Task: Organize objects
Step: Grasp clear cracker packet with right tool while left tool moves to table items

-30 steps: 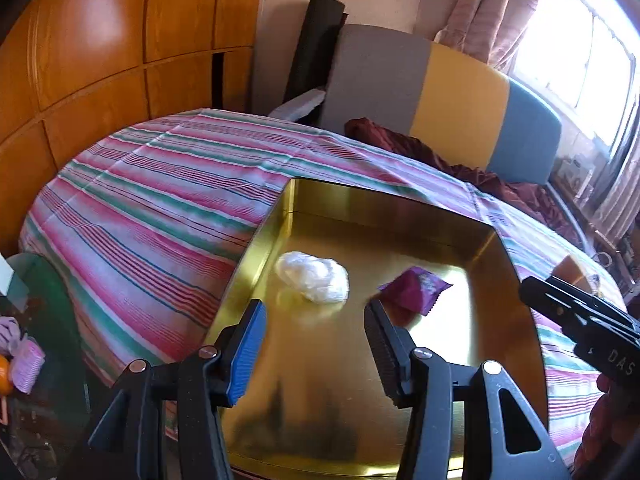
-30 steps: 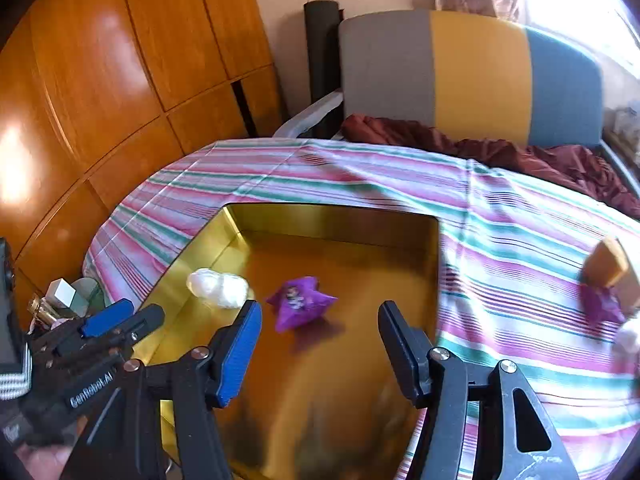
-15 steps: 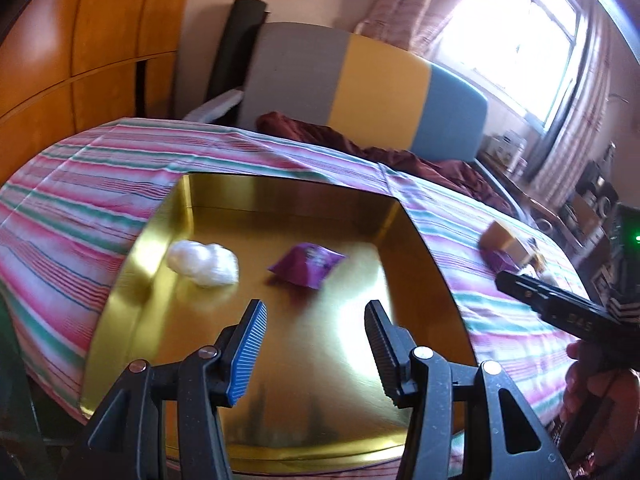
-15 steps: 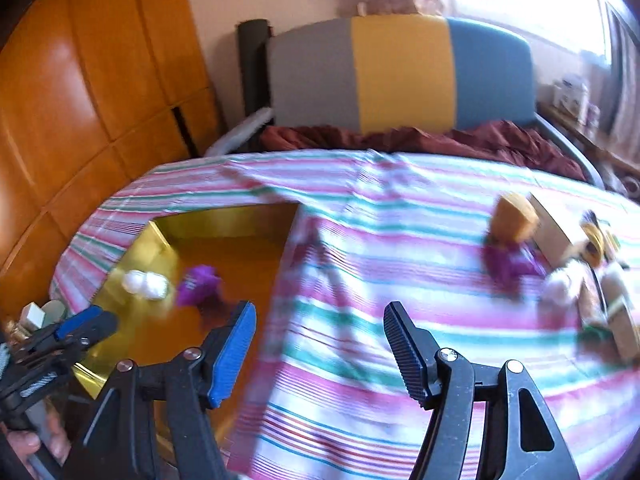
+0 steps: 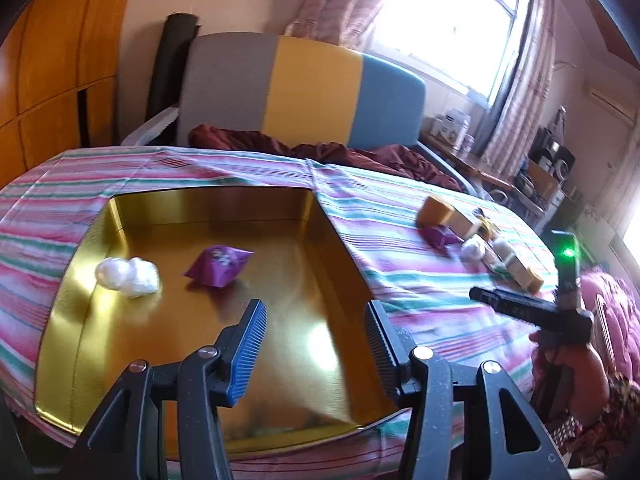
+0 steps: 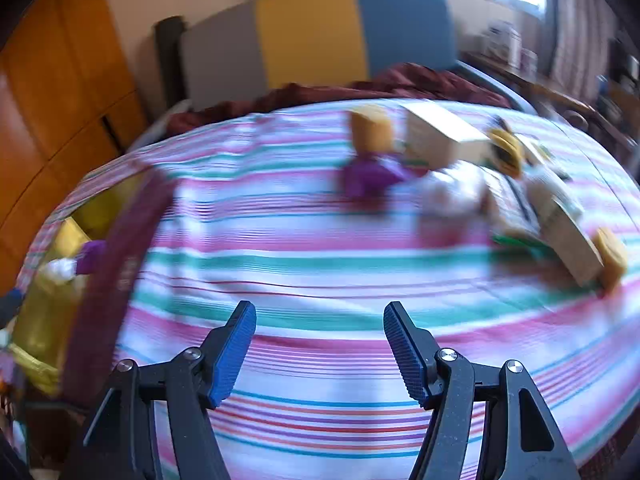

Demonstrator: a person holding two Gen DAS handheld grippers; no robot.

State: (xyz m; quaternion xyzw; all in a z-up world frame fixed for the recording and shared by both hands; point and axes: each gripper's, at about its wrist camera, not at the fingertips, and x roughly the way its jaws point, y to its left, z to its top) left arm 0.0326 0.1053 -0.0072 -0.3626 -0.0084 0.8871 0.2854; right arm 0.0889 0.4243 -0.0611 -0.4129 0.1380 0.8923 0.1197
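Note:
A gold tray (image 5: 312,220) lies on the striped tablecloth (image 5: 400,272). In it are a white wad (image 5: 128,276) and a purple packet (image 5: 218,266). My left gripper (image 5: 314,340) is open and empty, above the tray's near right part. My right gripper (image 6: 320,344) is open and empty over bare cloth; it also shows at the right of the left wrist view (image 5: 520,304). Beyond it lies a cluster: an orange block (image 6: 372,130), a purple packet (image 6: 370,176), a white wad (image 6: 452,192), a beige box (image 6: 440,138) and several more blurred items. The tray's edge (image 6: 52,248) shows at its left.
A grey, yellow and blue headboard (image 5: 304,92) with a dark red blanket (image 5: 320,152) stands behind the table. Wooden panels (image 5: 52,60) are at the left. A shelf with clutter (image 5: 540,176) is under the window at the right.
Both views have swung to the right. My right gripper has left the tray and now faces the cluster on the cloth. My left gripper stays over the tray. Both stay open.

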